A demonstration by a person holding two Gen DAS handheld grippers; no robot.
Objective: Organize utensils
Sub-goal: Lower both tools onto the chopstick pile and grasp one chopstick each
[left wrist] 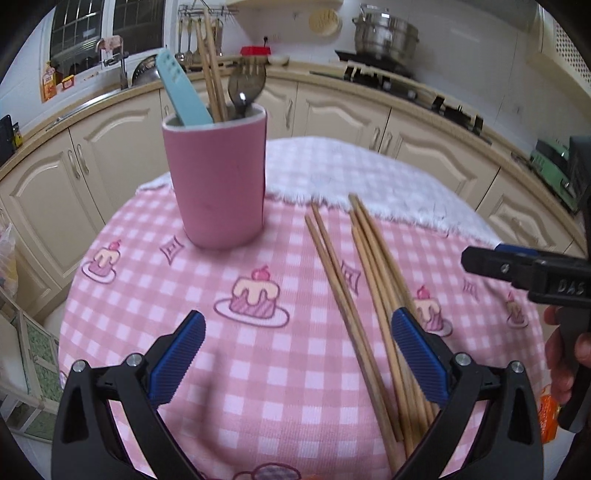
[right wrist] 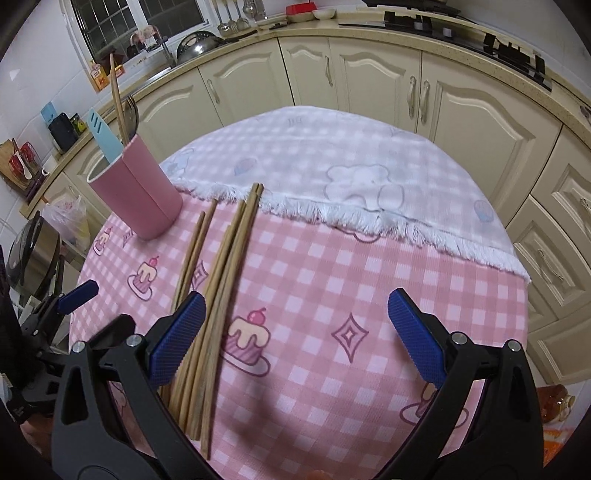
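A pink cup [left wrist: 218, 177] stands on the pink checked tablecloth [left wrist: 258, 369]. It holds a light blue spatula [left wrist: 181, 90], wooden chopsticks [left wrist: 212, 70] and a metal spoon and fork [left wrist: 245, 85]. Several loose wooden chopsticks [left wrist: 354, 295] lie on the cloth to its right. My left gripper [left wrist: 299, 354] is open and empty above the cloth, its right finger over the chopsticks. In the right wrist view the cup [right wrist: 138, 192] is far left and the chopsticks [right wrist: 214, 284] run under the left finger of my open, empty right gripper [right wrist: 295, 332].
A white fringed cloth [right wrist: 351, 177] covers the table's far half. Cream kitchen cabinets [right wrist: 369, 81] curve behind the table. A steel pot [left wrist: 386, 35] sits on the stove. The right gripper's tip [left wrist: 517, 269] shows at the right edge of the left wrist view.
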